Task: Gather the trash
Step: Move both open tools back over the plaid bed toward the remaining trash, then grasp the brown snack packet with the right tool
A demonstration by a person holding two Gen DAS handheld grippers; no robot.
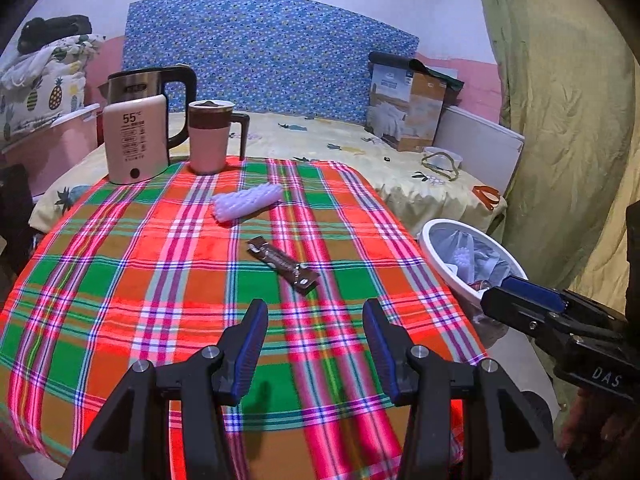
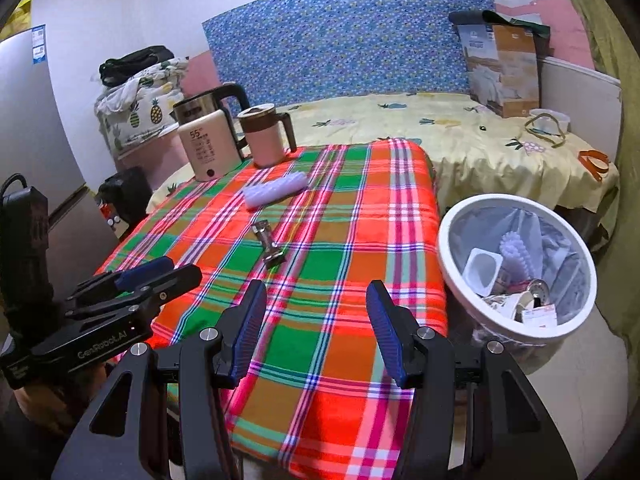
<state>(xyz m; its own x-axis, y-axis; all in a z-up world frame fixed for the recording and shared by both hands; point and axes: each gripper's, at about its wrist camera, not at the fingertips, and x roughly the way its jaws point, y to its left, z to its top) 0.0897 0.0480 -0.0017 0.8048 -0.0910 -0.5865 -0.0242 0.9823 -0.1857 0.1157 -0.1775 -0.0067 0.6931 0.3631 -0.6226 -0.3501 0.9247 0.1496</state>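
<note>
Two spread, empty tools, left tool (image 1: 316, 316) and right tool (image 2: 316, 300), hover above brown wrapper (image 1: 283, 265) on plaid tablecloth (image 1: 120, 280).

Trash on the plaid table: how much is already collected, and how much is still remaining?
Done: the white bin already holds several pieces. In hand: nothing; the left gripper and right gripper are both open and empty. Left: the brown wrapper and the white bubbled packing piece lie on the tablecloth.

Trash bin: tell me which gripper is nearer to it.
Right. The right gripper hovers at the table corner beside the trash bin; the left gripper is over the tablecloth, farther from it.
</note>
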